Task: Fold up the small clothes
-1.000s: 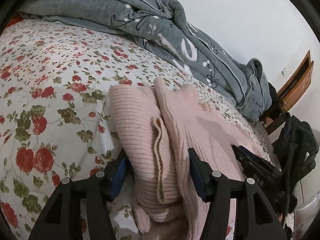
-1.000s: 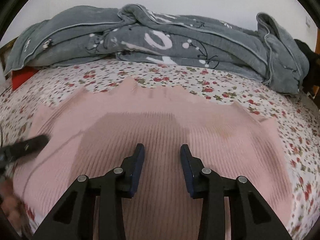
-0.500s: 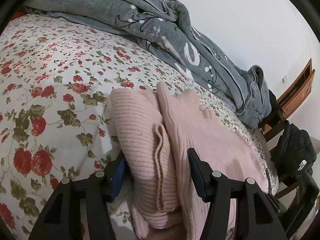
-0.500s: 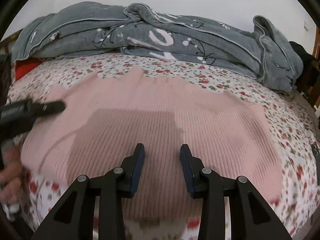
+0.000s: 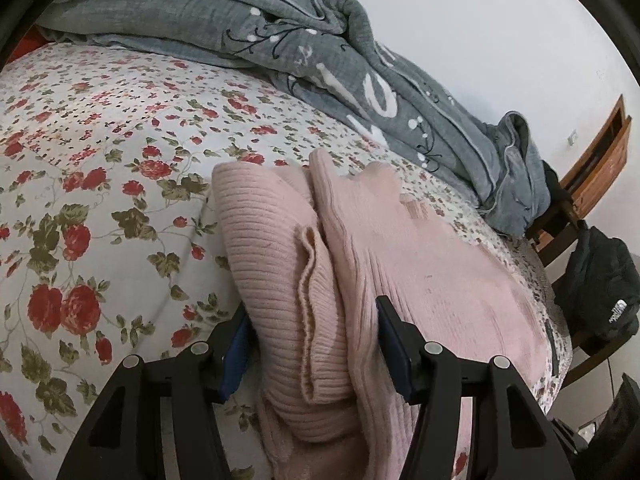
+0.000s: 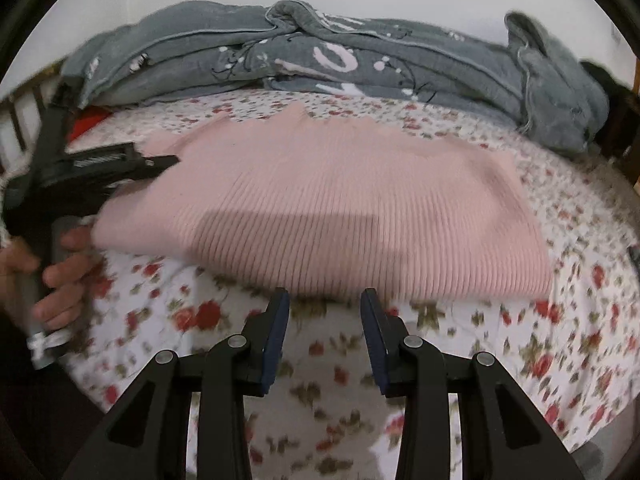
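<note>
Claw report: your left claw point(image 5: 316, 344) has just been closing on the folded sleeve edge of the pink sweater point(image 6: 340, 204); pads meet the knit. Your right claw point(image 6: 325, 336), spread and empty, has withdrawn clear of the sweater's near hem. Sweater lies flat on the bed point(image 6: 560, 320), before the grey quilt point(image 6: 320, 56); next fold pending.

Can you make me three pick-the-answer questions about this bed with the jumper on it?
1. Where is the grey quilt?
A. behind the pink jumper
B. under the jumper
C. on the floor

2. What colour are the big flowers on the bedsheet?
A. blue
B. red
C. yellow

3. What is between the right gripper fingers?
A. the jumper
B. a sock
C. nothing

Answers: 1 A, the quilt is heaped along the wall past the pink jumper. 2 B, red roses with green leaves. 3 C, only bedsheet shows in the gap; the jumper's edge lies just beyond.
</note>
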The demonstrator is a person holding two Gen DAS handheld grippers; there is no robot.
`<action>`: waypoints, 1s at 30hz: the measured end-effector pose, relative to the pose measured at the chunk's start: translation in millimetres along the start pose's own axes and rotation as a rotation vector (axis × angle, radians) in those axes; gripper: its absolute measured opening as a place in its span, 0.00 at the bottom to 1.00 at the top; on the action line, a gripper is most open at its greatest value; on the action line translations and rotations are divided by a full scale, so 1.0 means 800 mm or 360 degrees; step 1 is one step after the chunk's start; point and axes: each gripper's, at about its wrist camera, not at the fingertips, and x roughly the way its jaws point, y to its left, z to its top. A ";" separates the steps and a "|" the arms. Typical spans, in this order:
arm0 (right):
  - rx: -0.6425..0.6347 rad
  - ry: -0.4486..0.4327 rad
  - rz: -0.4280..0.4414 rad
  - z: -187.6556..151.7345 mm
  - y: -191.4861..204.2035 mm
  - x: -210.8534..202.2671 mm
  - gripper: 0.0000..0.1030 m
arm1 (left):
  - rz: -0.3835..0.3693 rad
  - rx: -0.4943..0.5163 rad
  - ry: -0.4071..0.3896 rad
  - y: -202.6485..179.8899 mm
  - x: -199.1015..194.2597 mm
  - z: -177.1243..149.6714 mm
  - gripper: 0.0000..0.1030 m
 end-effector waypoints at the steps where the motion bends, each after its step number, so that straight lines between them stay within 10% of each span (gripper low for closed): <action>1: 0.0027 0.0003 0.0036 -0.002 -0.008 -0.006 0.36 | 0.0007 -0.0028 0.0012 -0.001 -0.001 0.002 0.41; 5: 0.0076 -0.0057 0.0050 -0.004 -0.038 -0.030 0.36 | 0.0027 -0.0090 0.0007 -0.010 -0.008 0.012 0.23; 20: 0.0403 -0.0322 -0.0031 -0.019 -0.208 -0.114 0.36 | 0.0144 0.0031 -0.0031 -0.191 -0.042 0.064 0.21; 30: 0.0364 -0.0386 -0.0252 -0.038 -0.274 -0.153 0.36 | 0.0112 0.0232 0.0140 -0.340 0.045 0.012 0.21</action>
